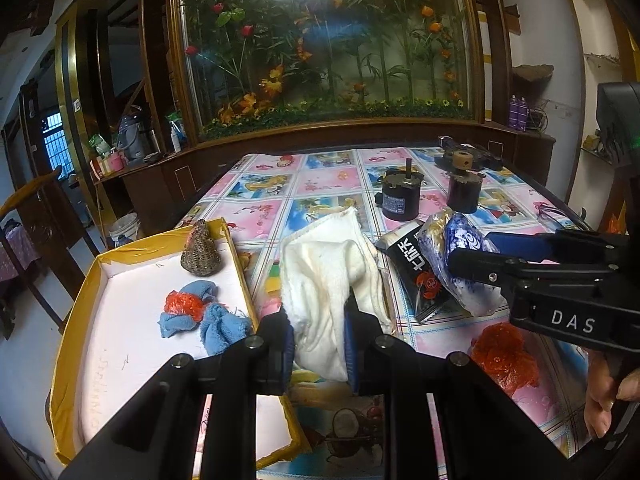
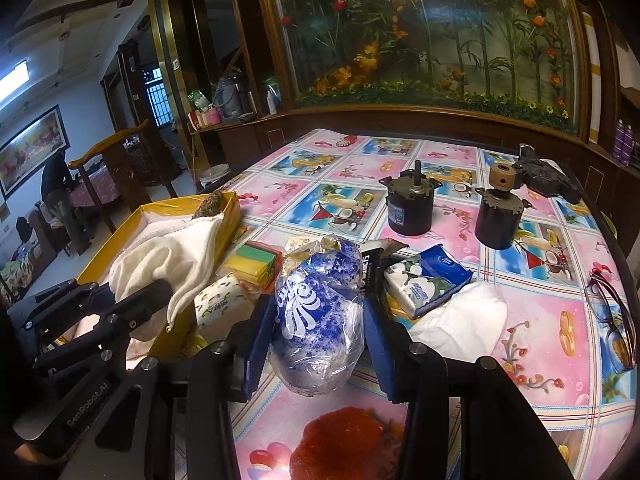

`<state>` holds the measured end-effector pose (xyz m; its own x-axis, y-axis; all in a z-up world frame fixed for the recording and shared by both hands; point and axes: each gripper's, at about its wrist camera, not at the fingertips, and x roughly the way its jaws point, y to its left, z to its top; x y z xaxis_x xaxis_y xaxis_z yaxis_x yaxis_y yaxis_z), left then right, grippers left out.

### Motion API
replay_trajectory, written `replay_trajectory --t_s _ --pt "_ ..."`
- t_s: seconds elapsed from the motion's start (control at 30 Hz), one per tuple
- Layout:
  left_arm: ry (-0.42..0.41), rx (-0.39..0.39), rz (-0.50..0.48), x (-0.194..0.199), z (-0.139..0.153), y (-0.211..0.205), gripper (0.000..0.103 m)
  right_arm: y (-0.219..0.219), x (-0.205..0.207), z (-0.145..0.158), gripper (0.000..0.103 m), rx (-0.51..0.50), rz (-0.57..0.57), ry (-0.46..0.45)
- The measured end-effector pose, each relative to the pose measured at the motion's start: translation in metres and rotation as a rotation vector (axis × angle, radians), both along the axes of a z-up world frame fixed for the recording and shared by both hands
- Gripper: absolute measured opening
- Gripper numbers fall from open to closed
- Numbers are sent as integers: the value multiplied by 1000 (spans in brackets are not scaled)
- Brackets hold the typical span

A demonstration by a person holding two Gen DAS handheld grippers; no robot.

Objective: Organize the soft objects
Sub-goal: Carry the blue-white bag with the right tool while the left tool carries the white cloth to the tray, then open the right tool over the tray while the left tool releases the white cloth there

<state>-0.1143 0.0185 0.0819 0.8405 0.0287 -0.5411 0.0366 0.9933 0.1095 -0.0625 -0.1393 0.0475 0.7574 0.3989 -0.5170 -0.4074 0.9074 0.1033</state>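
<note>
My left gripper (image 1: 318, 342) is shut on a white towel (image 1: 328, 280) and holds it just right of the yellow tray (image 1: 80, 300); the towel also shows in the right wrist view (image 2: 172, 260). The tray holds a blue cloth (image 1: 216, 322), a red plastic scrap (image 1: 184, 304) and a woven cone (image 1: 200, 254). My right gripper (image 2: 316, 320) is shut on a blue-and-white plastic bag (image 2: 316, 312), seen also in the left wrist view (image 1: 464, 256). A red mesh bag (image 2: 344, 440) lies on the table below it.
Two black motors (image 2: 412, 208) (image 2: 500, 216) stand at the back of the table. A tissue pack (image 2: 428, 280), a white cloth (image 2: 464, 324), sponges (image 2: 256, 264), a black packet (image 1: 420, 276) and glasses (image 2: 612, 316) lie around.
</note>
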Motion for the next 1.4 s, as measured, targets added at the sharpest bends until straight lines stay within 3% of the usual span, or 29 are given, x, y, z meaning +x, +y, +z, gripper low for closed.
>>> replay_trajectory --t_s 0.67,1.1,1.4 --pt "-15 -71 126 -12 1 65 20 81 -10 17 49 -71 127 -30" --pt "51 -175 316 -25 -19 152 20 155 -4 3 49 -84 264 66" --pt "110 -223 367 -28 -34 180 20 215 19 -8 49 -106 336 146"
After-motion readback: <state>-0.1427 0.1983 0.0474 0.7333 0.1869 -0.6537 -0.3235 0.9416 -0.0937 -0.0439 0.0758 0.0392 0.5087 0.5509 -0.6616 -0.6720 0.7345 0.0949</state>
